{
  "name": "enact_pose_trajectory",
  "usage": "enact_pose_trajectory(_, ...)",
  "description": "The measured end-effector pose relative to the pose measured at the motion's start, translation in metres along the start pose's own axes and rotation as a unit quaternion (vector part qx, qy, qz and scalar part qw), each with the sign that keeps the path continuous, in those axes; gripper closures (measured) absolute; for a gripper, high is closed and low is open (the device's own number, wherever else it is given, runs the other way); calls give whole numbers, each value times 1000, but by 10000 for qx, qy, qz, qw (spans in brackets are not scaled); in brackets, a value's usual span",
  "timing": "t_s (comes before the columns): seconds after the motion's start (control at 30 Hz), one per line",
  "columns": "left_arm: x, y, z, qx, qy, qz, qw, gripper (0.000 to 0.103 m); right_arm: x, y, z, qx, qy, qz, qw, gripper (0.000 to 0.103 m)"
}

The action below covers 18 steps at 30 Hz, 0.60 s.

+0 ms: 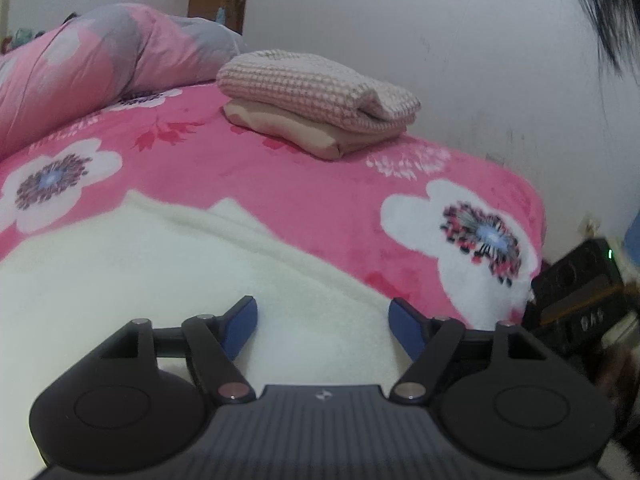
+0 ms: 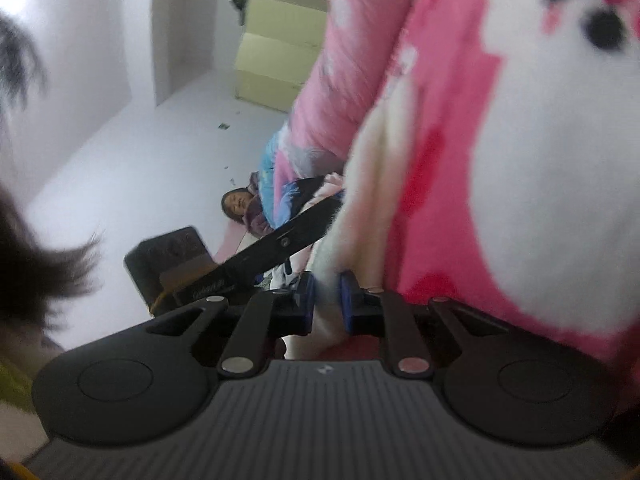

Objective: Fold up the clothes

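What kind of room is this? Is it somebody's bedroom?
Most likely a bedroom. There is a bed with a pink flowered blanket, a rolled-up pink and grey quilt at its far end against the wall, and a small stack of folded clothes lying on the bed.

The white fleece garment [image 1: 140, 280] runs off the left edge, its lower part hidden behind the left hand-held gripper [image 1: 323, 322].
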<state>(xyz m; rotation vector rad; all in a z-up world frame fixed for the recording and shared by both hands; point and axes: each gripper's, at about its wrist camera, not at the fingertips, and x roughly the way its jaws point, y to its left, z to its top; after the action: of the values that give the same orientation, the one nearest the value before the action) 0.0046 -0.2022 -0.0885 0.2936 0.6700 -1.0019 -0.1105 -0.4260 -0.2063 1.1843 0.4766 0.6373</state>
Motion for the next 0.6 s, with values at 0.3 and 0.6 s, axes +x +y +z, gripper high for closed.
enact_pose_trajectory(0.3,2,-2,-8,218,-106,-41,9997,23,-33,40,1,-1310,-318,-1044,9854,90)
enact_pose_trajectory(0.6,-26,14,-9,-344,-338,-90,9988,22,14,48,-10,-2098,42,-1859,9599,92)
